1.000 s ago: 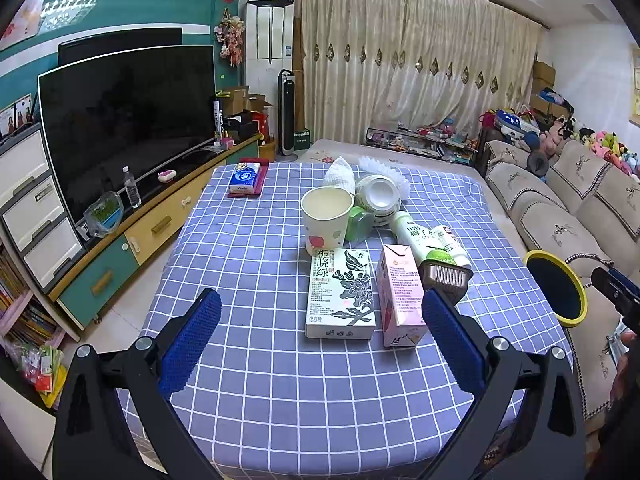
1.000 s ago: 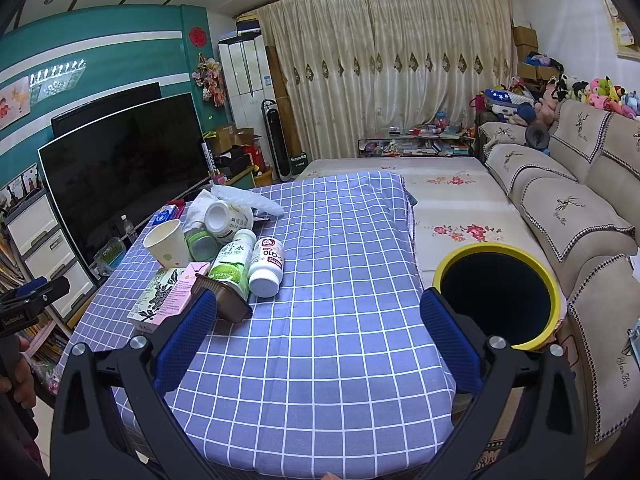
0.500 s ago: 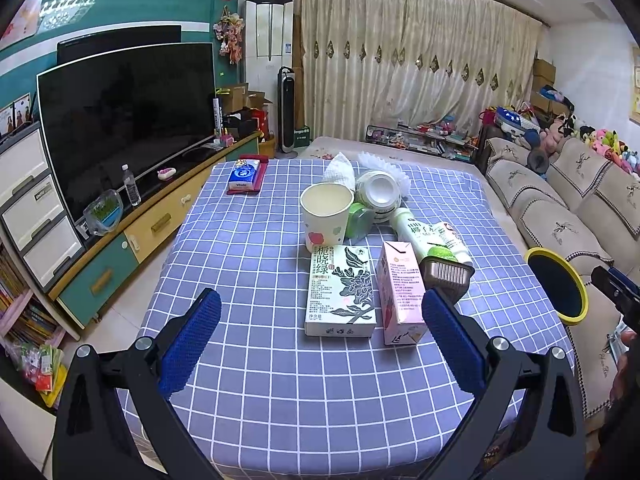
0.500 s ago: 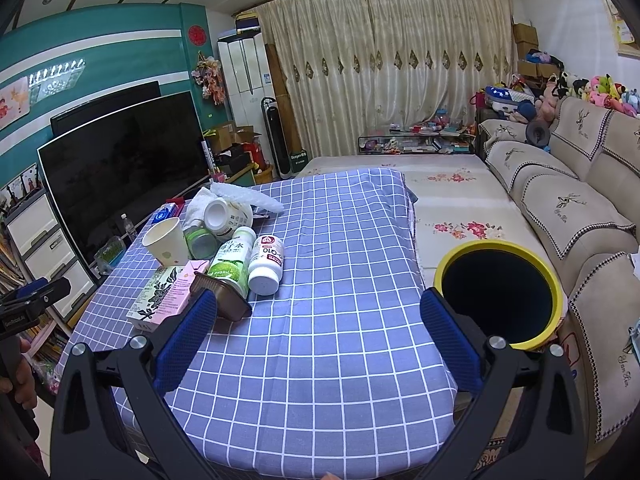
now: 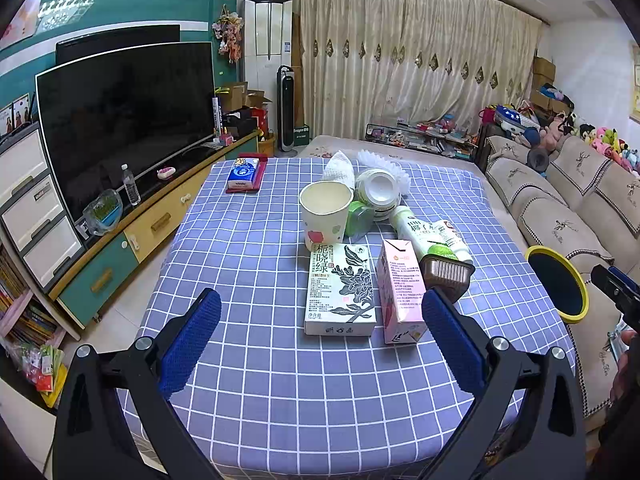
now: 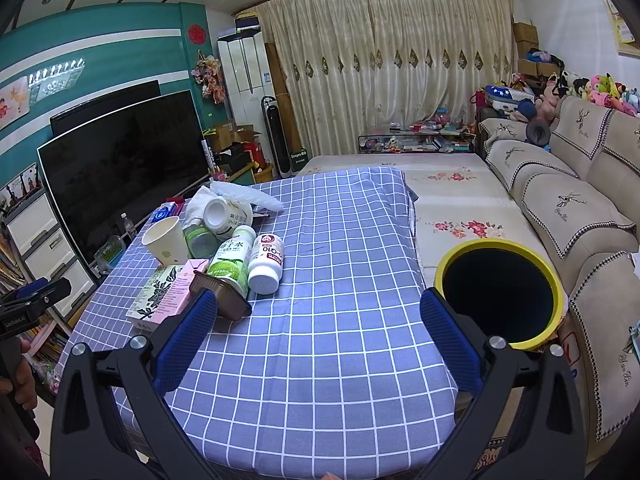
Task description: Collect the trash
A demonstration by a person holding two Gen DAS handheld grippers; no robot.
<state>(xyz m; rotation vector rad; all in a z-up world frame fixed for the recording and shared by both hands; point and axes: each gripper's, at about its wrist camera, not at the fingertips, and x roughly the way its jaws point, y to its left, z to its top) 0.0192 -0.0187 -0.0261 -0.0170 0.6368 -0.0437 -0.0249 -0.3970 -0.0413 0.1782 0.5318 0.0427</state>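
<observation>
The yellow-rimmed bin (image 6: 500, 290) stands just off the table's (image 6: 340, 320) right edge, its inside dark so any contents cannot be told, and the paper cup (image 5: 325, 216) stands upright with nothing seen inside. The trash sits clustered mid-table — green-print box (image 5: 341, 288) beside pink carton (image 5: 400, 290), brown tray (image 5: 446, 276), green bottle (image 6: 232, 260) and white bottle (image 6: 267, 263) lying down. Left gripper (image 5: 320, 344) and right gripper (image 6: 318, 338) both hang spread wide and grasp nothing — the left has edged slightly nearer the boxes than a second ago.

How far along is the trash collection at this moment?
Nothing looks collected yet. The paper cup, green-print box, pink carton, bottles and brown tray all lie on the table. Left gripper and right gripper are open, holding nothing. Everything must go into the yellow-rimmed bin.
</observation>
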